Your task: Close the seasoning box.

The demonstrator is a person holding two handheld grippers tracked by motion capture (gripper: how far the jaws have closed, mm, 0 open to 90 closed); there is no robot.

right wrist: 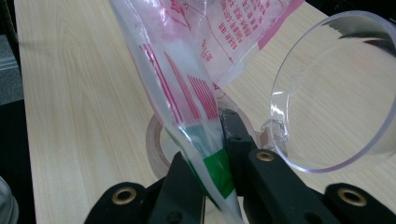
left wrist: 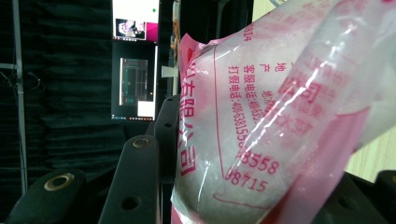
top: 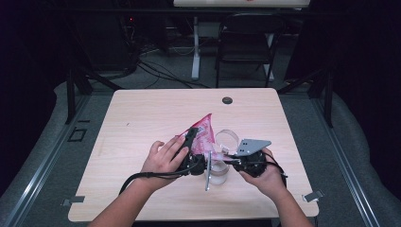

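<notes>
A pink-printed plastic bag [top: 202, 131] of white granules hangs tilted over a clear glass jar [top: 219, 174] near the table's front middle. The jar's round clear lid [top: 226, 140] stands swung open behind it. My left gripper [top: 191, 137] is shut on the bag's body, and the bag [left wrist: 261, 116] bulges between its jaws. My right gripper [top: 227, 161] is shut on the bag's lower corner. In the right gripper view that corner [right wrist: 212, 170], marked with a green strip, is pinched between the jaws of my right gripper [right wrist: 210, 144]. The lid [right wrist: 331, 93] sits just to the right, and the jar's mouth [right wrist: 156, 140] lies below.
The wooden table [top: 142, 118] has a black cable grommet [top: 227, 100] near its far edge. A dark folding chair [top: 247, 42] and floor cables [top: 156, 68] lie beyond it. Lit monitors [left wrist: 135, 70] show in the dark background.
</notes>
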